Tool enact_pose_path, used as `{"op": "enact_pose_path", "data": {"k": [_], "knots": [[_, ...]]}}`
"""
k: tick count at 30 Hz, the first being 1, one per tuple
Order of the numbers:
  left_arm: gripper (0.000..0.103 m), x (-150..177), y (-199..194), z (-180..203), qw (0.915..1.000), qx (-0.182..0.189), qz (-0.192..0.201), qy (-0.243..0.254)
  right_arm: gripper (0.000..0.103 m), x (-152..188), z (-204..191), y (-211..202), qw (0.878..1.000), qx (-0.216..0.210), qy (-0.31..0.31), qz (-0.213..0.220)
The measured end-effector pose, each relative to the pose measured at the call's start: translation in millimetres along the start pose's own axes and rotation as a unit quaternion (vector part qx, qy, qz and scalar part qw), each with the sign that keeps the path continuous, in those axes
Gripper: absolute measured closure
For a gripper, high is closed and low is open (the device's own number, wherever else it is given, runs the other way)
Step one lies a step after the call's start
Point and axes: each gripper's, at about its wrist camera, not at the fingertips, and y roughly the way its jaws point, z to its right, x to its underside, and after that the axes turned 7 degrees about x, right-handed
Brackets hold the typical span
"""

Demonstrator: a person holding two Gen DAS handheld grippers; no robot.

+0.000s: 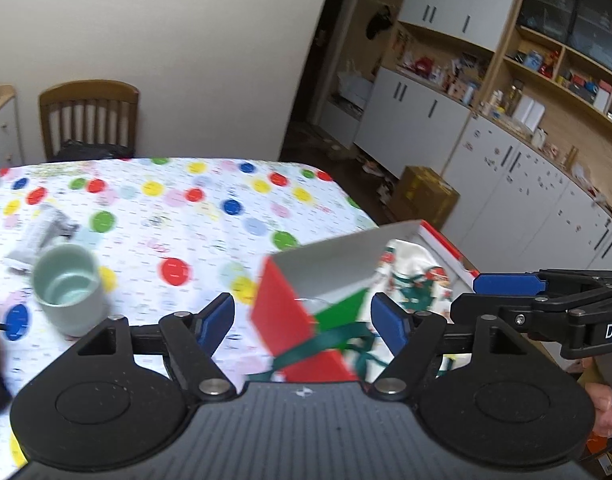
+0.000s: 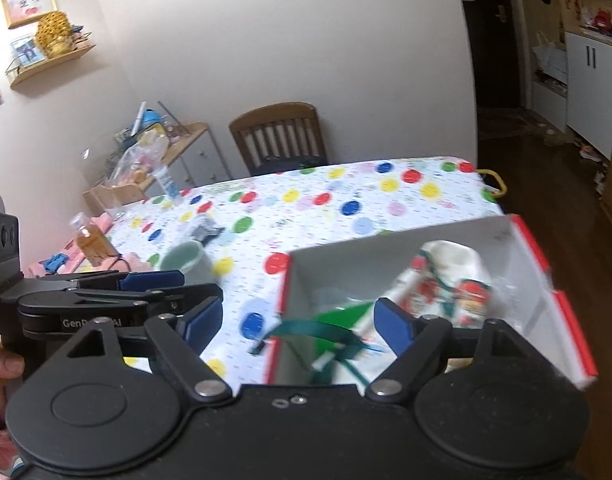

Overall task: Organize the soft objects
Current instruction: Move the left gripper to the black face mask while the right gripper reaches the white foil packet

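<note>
Dotted tablecloth [image 1: 178, 216]; sock [image 2: 446, 276] beyond right hand-held gripper [image 2: 298, 326].

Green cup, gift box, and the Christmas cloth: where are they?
Green cup [image 1: 68, 280]: left wrist view, on its side wall.
Gift box [image 2: 366, 260]: right wrist view, inner back wall.
Christmas cloth [image 2: 446, 276]: right wrist view, its middle.

Left gripper [image 1: 302, 322] and right gripper [image 2: 298, 322] — both gaping, empty.

Left claw [image 1: 302, 322] agape over gift box [image 1: 326, 276]; printed cloth [image 1: 410, 276] inside
</note>
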Motion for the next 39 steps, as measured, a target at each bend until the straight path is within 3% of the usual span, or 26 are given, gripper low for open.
{"op": "enact_pose_path", "data": {"k": [3,13,19,25,32,39], "knots": [[0.02,1,-16,-22,0.9999,-0.012,0.009,0.003,0.017,-6,-23,11,1.0,-0.008,-0.005,-0.001],[0.019,12,-59,-95,0.9985,-0.048,0.022,-0.012,0.007,-22,-108,53,0.999,-0.034,-0.039,-0.006],[0.005,20,-82,-141,0.9963,-0.065,0.044,-0.035,0.004,-35,-151,82,0.998,-0.043,-0.05,-0.015],[0.001,27,-97,-176,0.992,-0.099,0.065,-0.041,0.004,-46,-190,116,0.997,-0.047,-0.061,-0.025],[0.001,39,-109,-212,0.9822,-0.157,0.086,-0.058,0.004,-65,-227,169,0.997,-0.031,-0.063,-0.042],[0.001,57,-109,-250,0.9737,-0.191,0.084,-0.091,0.004,-82,-257,227,0.996,0.001,-0.072,-0.056]]}}
